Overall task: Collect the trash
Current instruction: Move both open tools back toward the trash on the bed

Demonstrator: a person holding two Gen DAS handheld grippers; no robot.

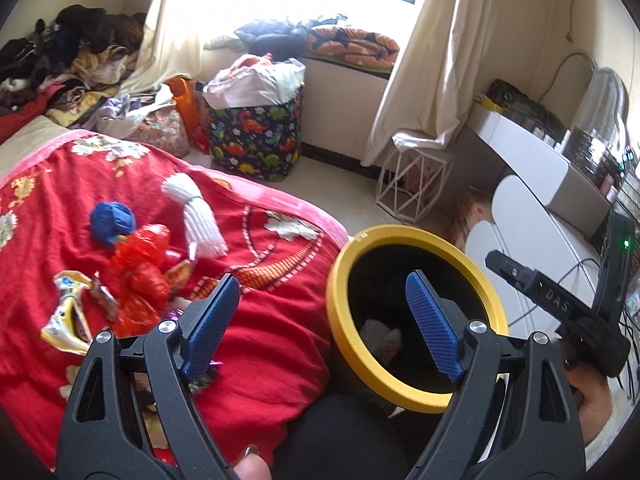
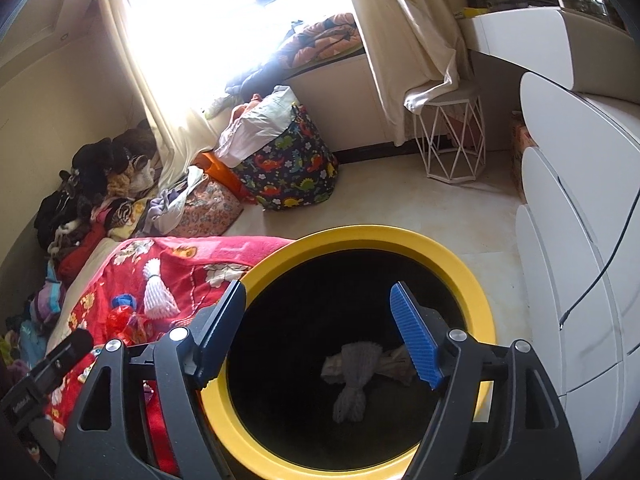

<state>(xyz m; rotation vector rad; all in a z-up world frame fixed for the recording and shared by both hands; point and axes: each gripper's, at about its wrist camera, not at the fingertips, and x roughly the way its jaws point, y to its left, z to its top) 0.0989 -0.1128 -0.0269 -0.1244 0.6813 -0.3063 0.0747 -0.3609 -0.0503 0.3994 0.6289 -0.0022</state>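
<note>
A yellow-rimmed black bin stands beside the bed and also fills the right wrist view. White foam netting lies at its bottom. On the red blanket lie a white foam net, a blue wad, a red mesh bag and a shiny wrapper. My left gripper is open and empty between bed and bin. My right gripper is open and empty above the bin mouth.
A dinosaur-print basket full of bags stands on the floor by the window. A white wire stool and white dresser stand to the right. Clothes pile at the bed's far end.
</note>
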